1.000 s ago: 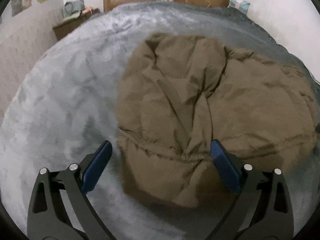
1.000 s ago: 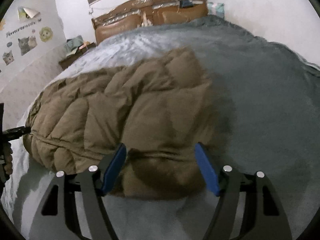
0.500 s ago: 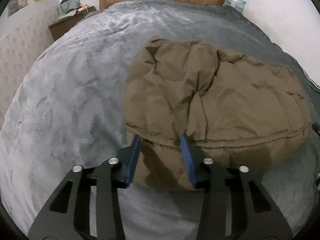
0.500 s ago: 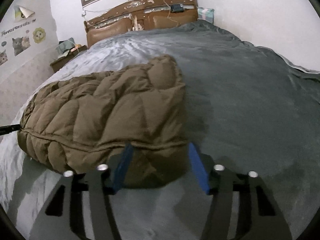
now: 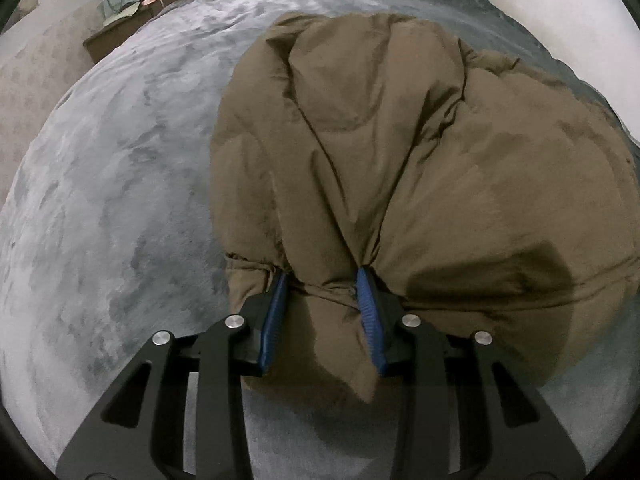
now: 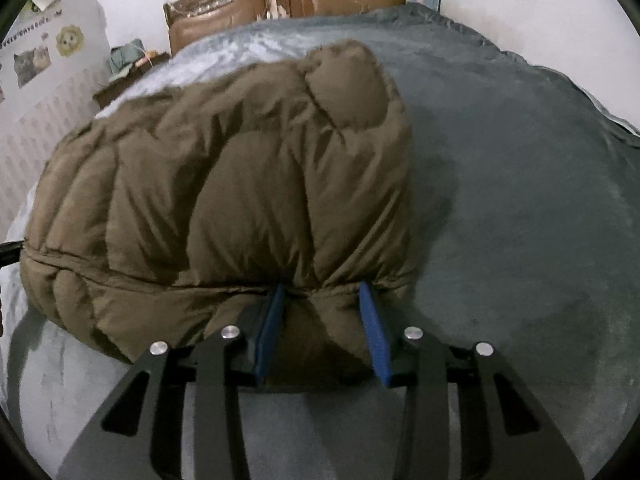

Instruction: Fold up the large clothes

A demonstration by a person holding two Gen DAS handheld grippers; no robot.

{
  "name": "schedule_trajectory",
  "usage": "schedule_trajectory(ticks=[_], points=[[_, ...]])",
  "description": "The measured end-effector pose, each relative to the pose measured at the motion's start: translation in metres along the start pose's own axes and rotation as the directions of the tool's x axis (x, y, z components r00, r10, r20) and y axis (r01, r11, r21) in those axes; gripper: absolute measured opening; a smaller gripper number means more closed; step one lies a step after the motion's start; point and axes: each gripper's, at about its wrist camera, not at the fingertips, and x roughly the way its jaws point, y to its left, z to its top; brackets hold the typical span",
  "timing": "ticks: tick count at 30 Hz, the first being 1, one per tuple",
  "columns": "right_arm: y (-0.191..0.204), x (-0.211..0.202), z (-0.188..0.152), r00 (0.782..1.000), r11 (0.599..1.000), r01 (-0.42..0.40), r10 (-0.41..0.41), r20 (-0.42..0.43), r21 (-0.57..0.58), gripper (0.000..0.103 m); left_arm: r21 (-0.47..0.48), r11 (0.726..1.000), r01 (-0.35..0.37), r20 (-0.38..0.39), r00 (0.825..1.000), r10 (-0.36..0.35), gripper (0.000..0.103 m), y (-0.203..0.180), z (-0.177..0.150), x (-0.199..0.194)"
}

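Observation:
A brown puffy down jacket (image 5: 400,152) lies folded on the grey bed. My left gripper (image 5: 322,280) is shut on the jacket's near hem at its left end, the fabric bunched between the blue pads (image 5: 366,304). In the right wrist view the same jacket (image 6: 240,184) fills the left and middle. My right gripper (image 6: 322,292) is shut on the near hem at the jacket's right end, with puffy fabric squeezed between its blue pads (image 6: 374,332). The hem is raised a little off the blanket at both grips.
The grey plush blanket (image 5: 120,184) covers the whole bed (image 6: 520,184). A brown headboard (image 6: 288,4) stands at the far end. A bedside cabinet with clutter (image 5: 128,20) is at the far left, by a wall with stickers (image 6: 70,40).
Both grippers went from wide open to closed on the jacket's near hem. Both cameras have moved closer, and the gripped edge has lifted and bunched.

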Motion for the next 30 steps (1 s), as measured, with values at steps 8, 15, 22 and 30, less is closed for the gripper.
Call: schedule_trajectory(ticks=[8,15,22,30], points=[[0.004,0.012,0.002,0.999,1.000,0.014,-0.015,-0.040,-0.002,0.040,-0.005,1.000,0.011,-0.007,1.000,-0.011,0.039,0.007,-0.005,0.010],[-0.013,-0.027,0.025,0.999,0.997,-0.045,0.045,-0.008,0.063,0.056,0.016,0.997,-0.073,0.039,0.997,0.072,0.076,-0.007,0.002,-0.028],[-0.040,-0.039,0.026,0.999,0.983,-0.049,0.045,0.024,0.175,0.087,-0.061,0.995,-0.076,0.077,0.994,0.081,0.097,0.020,0.004,-0.054],[-0.054,-0.010,0.002,0.985,0.929,-0.166,0.170,0.019,0.330,0.089,-0.099,0.991,-0.087,0.053,0.994,0.093,0.097,0.028,-0.002,-0.039]])
